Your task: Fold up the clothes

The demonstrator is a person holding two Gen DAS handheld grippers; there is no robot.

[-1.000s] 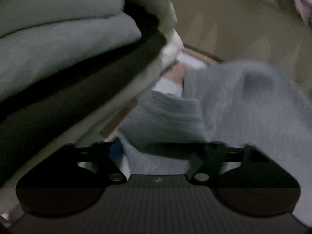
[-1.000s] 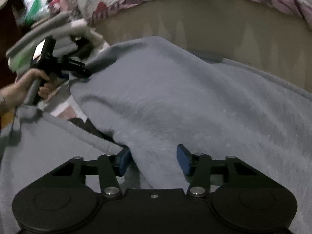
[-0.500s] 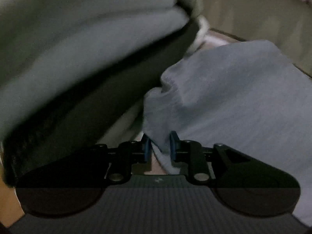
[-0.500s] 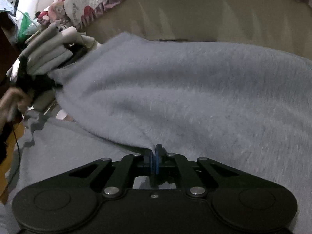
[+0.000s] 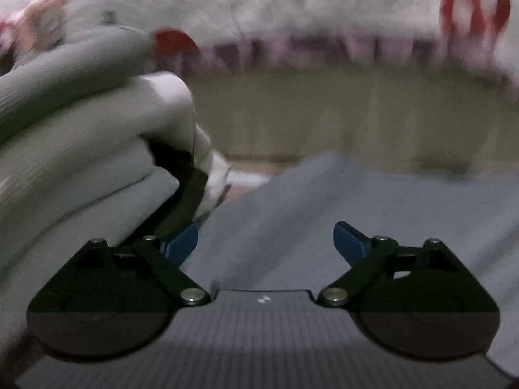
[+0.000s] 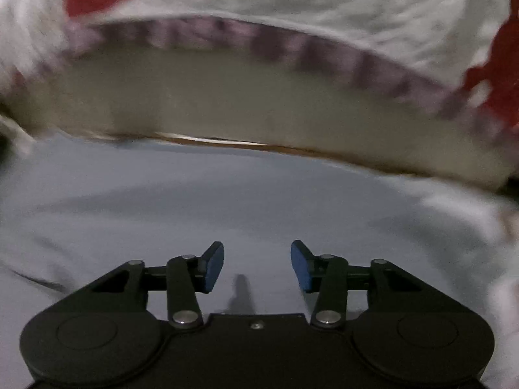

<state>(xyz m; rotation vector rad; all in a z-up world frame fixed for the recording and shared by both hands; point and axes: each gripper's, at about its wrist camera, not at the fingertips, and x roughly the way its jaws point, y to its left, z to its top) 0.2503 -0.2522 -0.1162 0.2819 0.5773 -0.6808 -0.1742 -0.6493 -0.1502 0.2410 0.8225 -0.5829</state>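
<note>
A blue-grey fleece garment (image 5: 356,207) lies flat and smooth under both grippers; in the right wrist view it (image 6: 227,201) fills the lower half. My left gripper (image 5: 266,243) stands open just above the cloth, its left blue pad (image 5: 181,246) close against a stack of folded clothes (image 5: 74,136). My right gripper (image 6: 258,265) is open too, with nothing between its fingers, low over the garment's middle.
The stack at the left holds grey, white and black folded pieces. Beyond the garment rises a beige bed side (image 6: 227,97) with a white quilt (image 6: 292,3), red-patterned and purple-frilled, hanging over it. A wood strip (image 6: 227,142) shows at the garment's far edge.
Both grippers were shut on the garment's edge half a second ago and have let go; their jaws now stand wide. The cloth, lifted and draped before, now lies flat.
</note>
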